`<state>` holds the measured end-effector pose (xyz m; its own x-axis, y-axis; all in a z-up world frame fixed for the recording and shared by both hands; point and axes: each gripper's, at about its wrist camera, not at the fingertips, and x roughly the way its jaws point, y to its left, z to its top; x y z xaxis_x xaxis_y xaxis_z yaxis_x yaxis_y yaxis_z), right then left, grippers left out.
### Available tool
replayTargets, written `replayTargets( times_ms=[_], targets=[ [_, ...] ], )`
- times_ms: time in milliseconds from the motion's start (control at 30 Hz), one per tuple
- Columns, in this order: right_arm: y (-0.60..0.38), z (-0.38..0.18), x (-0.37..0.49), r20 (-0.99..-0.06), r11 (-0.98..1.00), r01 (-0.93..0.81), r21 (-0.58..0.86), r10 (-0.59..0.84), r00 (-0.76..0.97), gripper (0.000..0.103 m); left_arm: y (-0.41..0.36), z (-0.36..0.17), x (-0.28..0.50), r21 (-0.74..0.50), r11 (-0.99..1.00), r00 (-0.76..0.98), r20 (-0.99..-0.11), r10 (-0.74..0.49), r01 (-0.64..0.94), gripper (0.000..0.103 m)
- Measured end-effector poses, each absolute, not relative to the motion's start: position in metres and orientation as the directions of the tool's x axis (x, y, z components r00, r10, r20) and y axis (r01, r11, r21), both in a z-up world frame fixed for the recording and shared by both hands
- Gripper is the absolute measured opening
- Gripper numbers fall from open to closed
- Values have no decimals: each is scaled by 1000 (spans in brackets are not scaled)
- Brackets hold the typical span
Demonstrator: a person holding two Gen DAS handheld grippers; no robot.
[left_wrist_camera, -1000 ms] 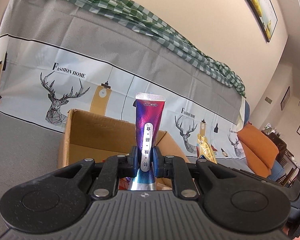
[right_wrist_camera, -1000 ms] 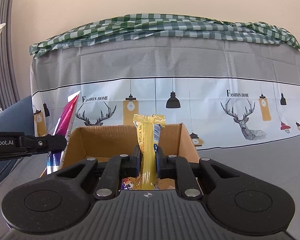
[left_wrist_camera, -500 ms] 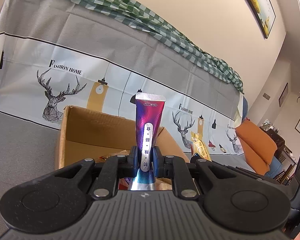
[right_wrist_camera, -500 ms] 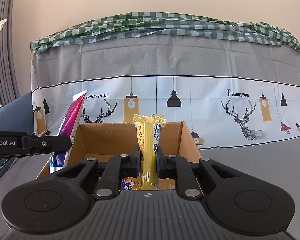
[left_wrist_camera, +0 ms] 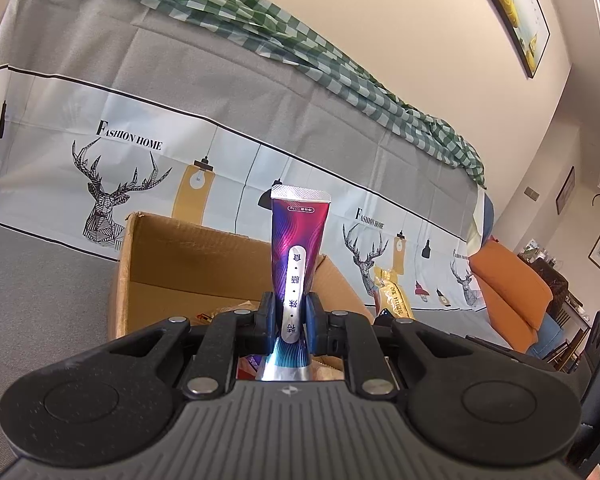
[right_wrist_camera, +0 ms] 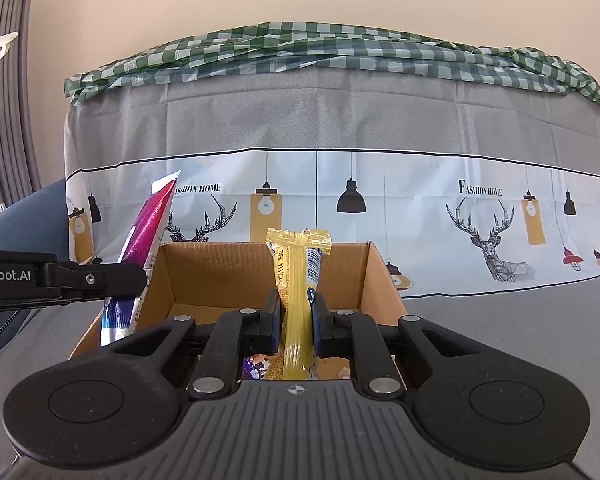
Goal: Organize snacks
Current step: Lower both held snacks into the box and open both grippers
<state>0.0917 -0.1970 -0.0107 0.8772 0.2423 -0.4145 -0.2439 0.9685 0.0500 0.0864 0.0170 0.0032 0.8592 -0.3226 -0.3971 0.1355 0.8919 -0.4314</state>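
My left gripper [left_wrist_camera: 292, 316] is shut on a purple and blue snack packet [left_wrist_camera: 298, 248], held upright over the near edge of an open cardboard box [left_wrist_camera: 188, 256]. My right gripper [right_wrist_camera: 296, 316] is shut on a yellow snack packet [right_wrist_camera: 298, 280], also upright, just in front of the same box [right_wrist_camera: 220, 272]. The right wrist view shows the left gripper's finger [right_wrist_camera: 100, 280] and the purple packet [right_wrist_camera: 148, 240] at the box's left wall. The yellow packet [left_wrist_camera: 392, 296] shows at the right in the left wrist view. Several snack packets [right_wrist_camera: 256, 368] lie in the box.
The box stands on a grey cloth-covered seat [right_wrist_camera: 520, 312]. Behind it rises a backrest draped with a deer-print cloth [right_wrist_camera: 380, 208] and a green checked cloth [right_wrist_camera: 320, 48]. An orange cushion [left_wrist_camera: 512, 292] lies at the far right.
Both grippers have moved closer to the box with their packets still held. The purple packet now stands nearer the box's left wall in the right wrist view.
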Motion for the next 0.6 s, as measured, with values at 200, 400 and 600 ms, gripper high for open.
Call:
replayTargets(
  times_ms=[200, 400, 600],
  targets=[
    [-197, -11, 92, -415, 968, -247, 47, 244, 876, 15, 17, 3, 86, -431, 892, 860, -397, -322, 136, 16],
    [-197, -11, 92, -415, 968, -249, 44, 244, 876, 15, 16, 4, 87, -430, 892, 860, -396, -323, 137, 16],
    [-196, -12, 91, -416, 967, -251, 40, 245, 876, 15, 16, 5, 87, -430, 892, 859, -395, -325, 139, 16]
  ],
)
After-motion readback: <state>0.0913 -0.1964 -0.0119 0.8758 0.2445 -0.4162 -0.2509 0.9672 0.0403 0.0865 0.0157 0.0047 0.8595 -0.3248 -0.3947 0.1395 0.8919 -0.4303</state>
